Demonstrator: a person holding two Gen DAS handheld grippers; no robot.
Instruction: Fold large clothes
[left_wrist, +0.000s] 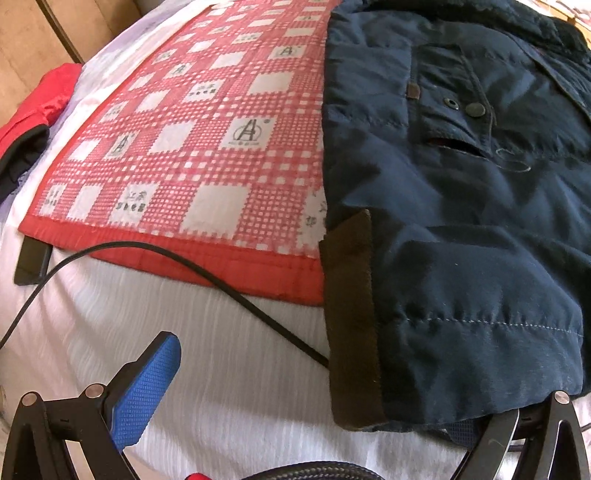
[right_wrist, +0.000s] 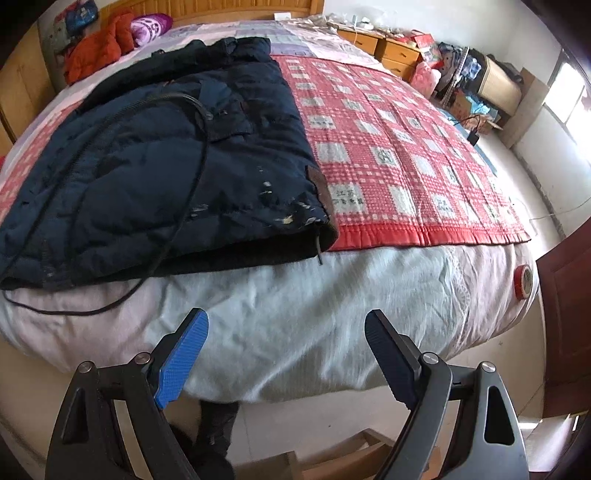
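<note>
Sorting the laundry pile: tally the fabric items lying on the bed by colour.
Navy: 1, the jacket
Red-and-white check: 1, the mat
Orange-red: 1, garment near the headboard
Purple: 1, bundle
Total: 4

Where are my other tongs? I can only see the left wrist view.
Observer: The right tongs hover open and empty over the sheet, short of the jacket.
Operator: Is anything on top of the jacket?
Observer: Yes, a black cable runs across it.
Operator: What else is on the bed?
Observer: A red tape roll sits at the sheet's right edge.
</note>
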